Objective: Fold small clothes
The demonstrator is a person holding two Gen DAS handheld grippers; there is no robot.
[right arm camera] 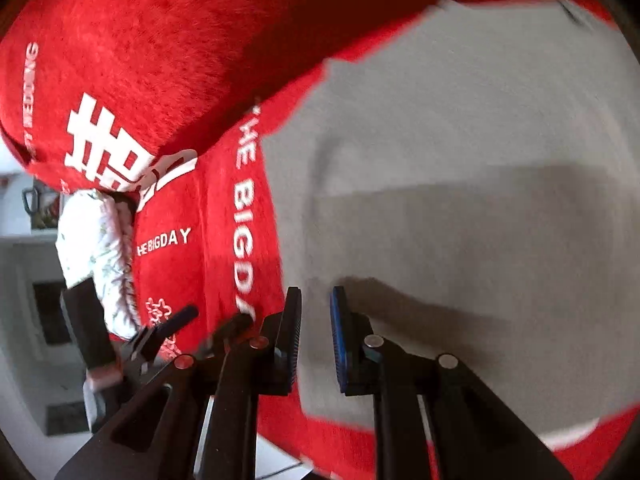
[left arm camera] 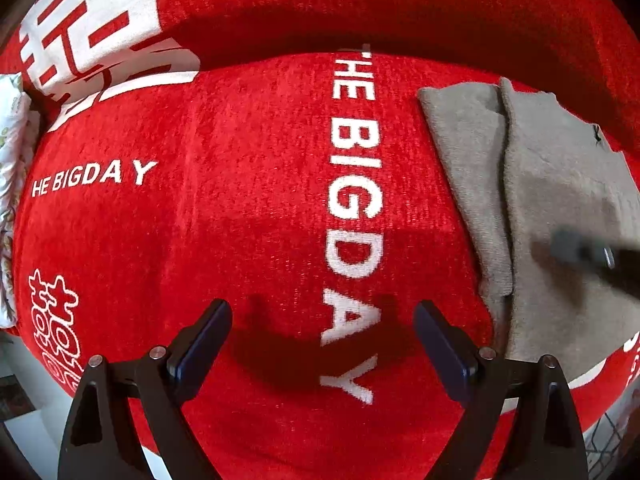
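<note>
Inspector A: Where was the grey garment (left arm camera: 560,208)?

Inspector B: On the red blanket (left arm camera: 240,200), right of the left gripper (left arm camera: 322,340), with one layer overlapping another. I judged it partly folded, not finished.

A: The tongs?

B: Left gripper was spread wide, empty, above bare blanket. Right gripper (right arm camera: 316,336) was parted narrowly over the garment's near-left part, nothing visibly between its pads. Further folds appeared outstanding.

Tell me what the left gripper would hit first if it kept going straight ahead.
Most likely the red blanket: the left gripper, jaws open and empty, points at bare red fabric, with the grey cloth off to its right. Depth is uncertain.
</note>
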